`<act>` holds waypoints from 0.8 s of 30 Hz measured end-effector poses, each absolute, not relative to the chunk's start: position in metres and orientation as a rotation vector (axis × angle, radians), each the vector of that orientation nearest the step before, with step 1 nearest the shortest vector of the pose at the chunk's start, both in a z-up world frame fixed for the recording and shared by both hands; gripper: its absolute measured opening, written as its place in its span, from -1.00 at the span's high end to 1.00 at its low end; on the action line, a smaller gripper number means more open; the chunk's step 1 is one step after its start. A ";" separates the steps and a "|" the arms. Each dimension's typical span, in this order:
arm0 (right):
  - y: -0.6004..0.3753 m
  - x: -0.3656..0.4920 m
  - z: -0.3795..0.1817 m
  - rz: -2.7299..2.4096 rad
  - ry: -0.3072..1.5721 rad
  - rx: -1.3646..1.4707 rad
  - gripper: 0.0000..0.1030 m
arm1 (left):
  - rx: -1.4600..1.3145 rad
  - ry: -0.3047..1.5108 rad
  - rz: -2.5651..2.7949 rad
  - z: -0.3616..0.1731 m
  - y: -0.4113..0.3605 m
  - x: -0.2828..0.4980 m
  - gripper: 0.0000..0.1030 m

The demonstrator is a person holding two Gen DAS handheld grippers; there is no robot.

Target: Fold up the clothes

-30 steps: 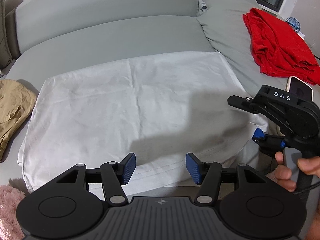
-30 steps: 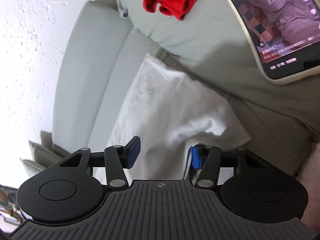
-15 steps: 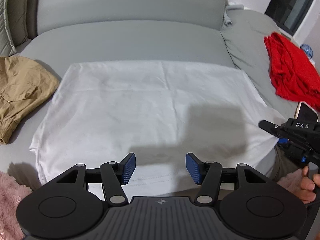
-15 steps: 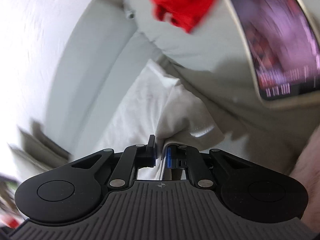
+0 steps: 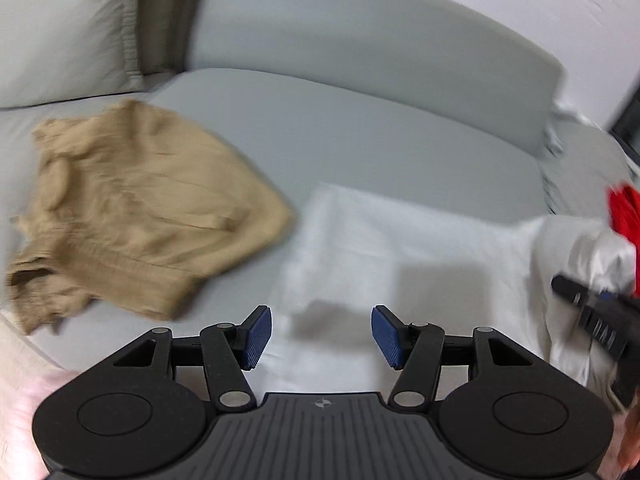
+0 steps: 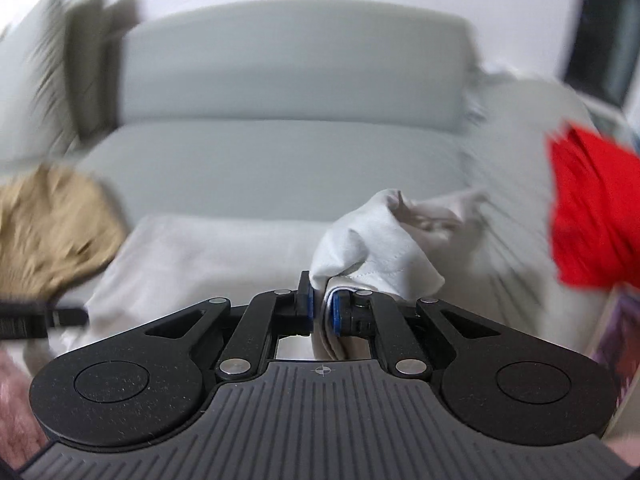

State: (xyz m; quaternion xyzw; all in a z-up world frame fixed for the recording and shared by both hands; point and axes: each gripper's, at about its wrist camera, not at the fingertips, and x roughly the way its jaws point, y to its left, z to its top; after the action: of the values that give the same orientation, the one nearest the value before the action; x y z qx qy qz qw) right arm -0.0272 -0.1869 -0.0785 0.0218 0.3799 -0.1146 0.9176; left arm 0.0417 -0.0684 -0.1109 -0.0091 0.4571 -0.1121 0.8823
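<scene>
right gripper (image 6: pixel 320 312) tilts down over the sofa (image 6: pixel 280 152), jaws just closed and now pinching a bunched corner of the white garment (image 6: pixel 372 248), lifted off the seat w/ cloth draped over the right finger. left gripper (image 5: pixel 320 336) also angled down, jaws apart w/ nothing between them, hovering above the near edge of the same garment, which lies spread on the seat. both views motion-blurred. tan garment (image 5: pixel 136 212) crumpled just left of the white one; red garment (image 6: pixel 592 208) cut off at right edge. phone screen at far right barely legible.
</scene>
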 end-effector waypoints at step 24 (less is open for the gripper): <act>-0.087 -0.055 -0.106 0.396 0.996 -0.294 0.48 | -0.190 1.053 -0.430 -0.149 -0.015 0.046 0.08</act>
State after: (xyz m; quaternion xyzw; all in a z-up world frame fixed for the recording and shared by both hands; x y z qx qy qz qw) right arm -0.0548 -0.0867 -0.1058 -0.1397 0.4728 0.1879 0.8495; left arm 0.0464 -0.0151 -0.1487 -0.0898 0.4980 -0.2031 0.8383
